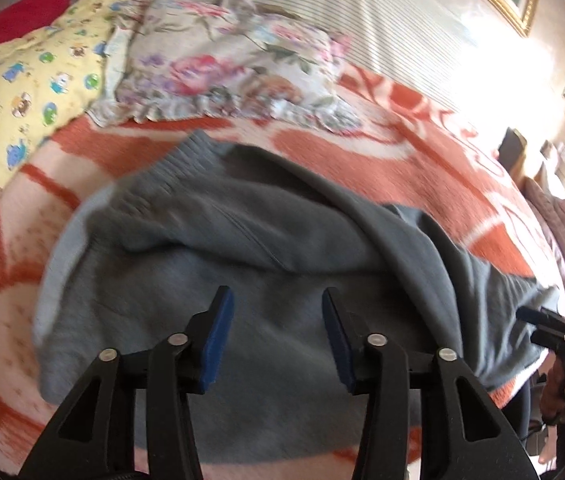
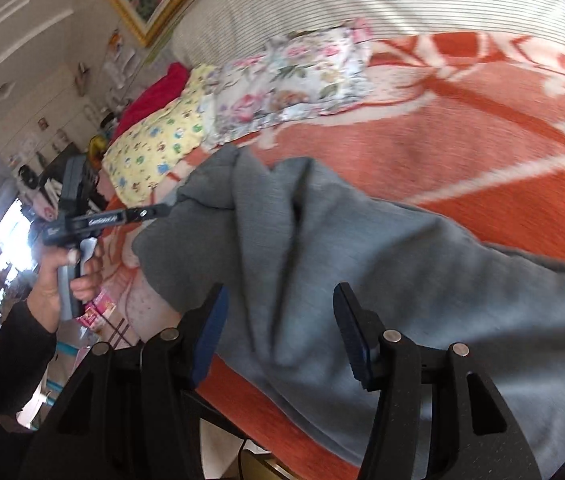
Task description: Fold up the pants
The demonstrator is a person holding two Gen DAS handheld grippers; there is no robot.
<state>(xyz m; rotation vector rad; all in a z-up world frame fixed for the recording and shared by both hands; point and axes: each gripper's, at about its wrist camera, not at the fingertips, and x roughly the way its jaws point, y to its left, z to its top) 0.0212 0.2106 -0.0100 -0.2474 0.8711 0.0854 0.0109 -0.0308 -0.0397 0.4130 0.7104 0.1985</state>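
Grey pants [image 1: 266,240] near blanket [image 1: 422,148] edge

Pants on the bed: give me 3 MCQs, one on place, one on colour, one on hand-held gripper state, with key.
1. Where do the pants lie?
A. On the orange and white blanket
B. On the floor
C. Over a chair

2. What colour are the pants?
A. Red
B. Grey
C. Yellow

3. How do the left hand-held gripper and right hand-held gripper stand?
A. Both clamped on the pants
B. Left shut, right open
C. Both open with nothing gripped

Key:
1 A, the blanket shows all round the pants in both views.
2 B, the cloth is plain grey; yellow belongs to the cartoon-print pillow.
3 C, each pair of blue pads stands apart above the cloth.
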